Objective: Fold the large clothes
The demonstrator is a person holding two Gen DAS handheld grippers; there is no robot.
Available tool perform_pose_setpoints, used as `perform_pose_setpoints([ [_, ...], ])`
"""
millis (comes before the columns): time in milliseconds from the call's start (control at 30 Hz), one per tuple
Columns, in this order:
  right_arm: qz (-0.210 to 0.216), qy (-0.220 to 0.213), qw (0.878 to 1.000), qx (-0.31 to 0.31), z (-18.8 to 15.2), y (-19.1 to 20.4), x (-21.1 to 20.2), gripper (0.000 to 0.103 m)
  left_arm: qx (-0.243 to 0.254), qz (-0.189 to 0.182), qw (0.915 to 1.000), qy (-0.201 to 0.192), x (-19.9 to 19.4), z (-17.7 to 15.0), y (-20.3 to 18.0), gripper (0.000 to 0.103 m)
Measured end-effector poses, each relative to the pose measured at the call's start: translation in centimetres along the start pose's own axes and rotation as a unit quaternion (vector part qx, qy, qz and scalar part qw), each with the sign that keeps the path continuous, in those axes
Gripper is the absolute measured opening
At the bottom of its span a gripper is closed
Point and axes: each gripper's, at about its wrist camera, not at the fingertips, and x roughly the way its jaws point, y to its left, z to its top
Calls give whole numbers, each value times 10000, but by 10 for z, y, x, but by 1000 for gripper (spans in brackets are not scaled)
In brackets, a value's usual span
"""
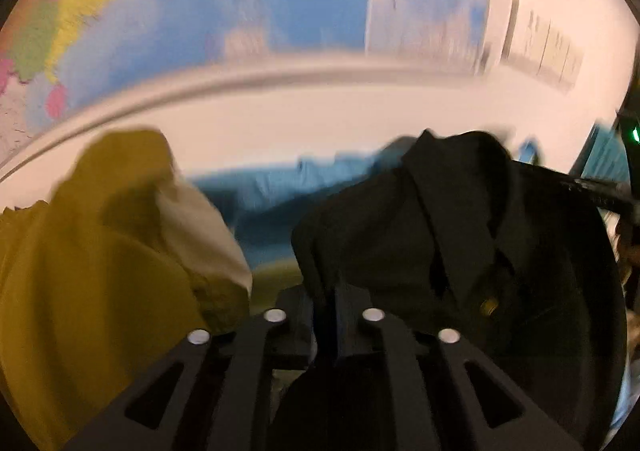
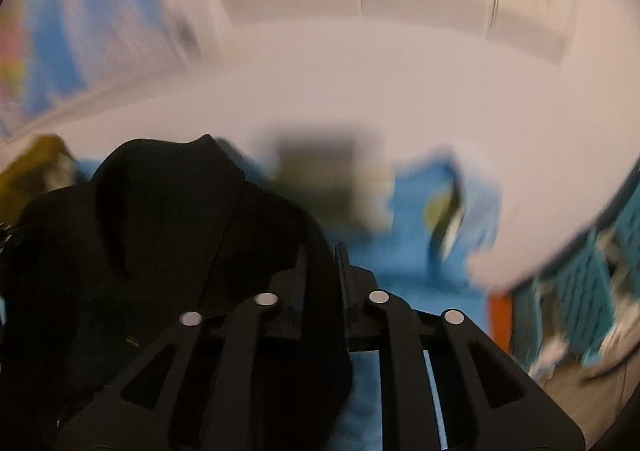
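A large black garment (image 1: 460,235) with a collar and a small brass button hangs lifted in front of both cameras. My left gripper (image 1: 326,291) is shut on its edge, cloth bunched between the jaws. My right gripper (image 2: 322,255) is shut on another edge of the same black garment (image 2: 160,219), which drapes to the left of it. Both views are motion-blurred.
A mustard-yellow garment (image 1: 100,259) with pale lining lies at the left. Blue cloth (image 1: 280,187) covers the surface below and also shows in the right wrist view (image 2: 408,255). A world map (image 1: 160,11) hangs on the white wall. Teal items (image 2: 580,291) sit at the right.
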Motion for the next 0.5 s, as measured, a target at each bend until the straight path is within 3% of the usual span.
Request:
perform_pose_setpoints([
  [33, 65, 131, 9996, 244, -6, -6, 6, 41, 12, 69, 9999, 73, 4, -2, -1, 16],
  [67, 214, 86, 9990, 377, -11, -11, 4, 71, -18, 47, 9999, 100, 5, -3, -1, 18],
  [100, 368, -22, 9981, 494, -21, -16, -3, 82, -82, -97, 9999, 80, 1, -3, 2, 32],
  [133, 478, -106, 9973, 541, -33, -23, -16, 80, -94, -150, 9998, 38, -4, -3, 4, 47],
  [233, 921, -80, 9946, 477, -81, -39, -58, 87, 175, -96, 9990, -388, -37, -8, 9, 68],
  [367, 1609, 301, 9850, 543, -166, -50, -97, 91, 591, -303, 9963, -552, -60, -19, 1, 73],
  [433, 2087, 511, 9734, 800, -212, -46, -111, 90, 750, -448, 9950, -490, -65, -29, 4, 80],
  [467, 2197, 629, 9698, 856, -231, -39, -116, 87, 801, -483, 9946, -450, -65, -34, 2, 80],
  [500, 2203, 669, 9692, 873, -241, -34, -119, 70, 856, -515, 9942, -391, -64, -40, 1, 80],
])
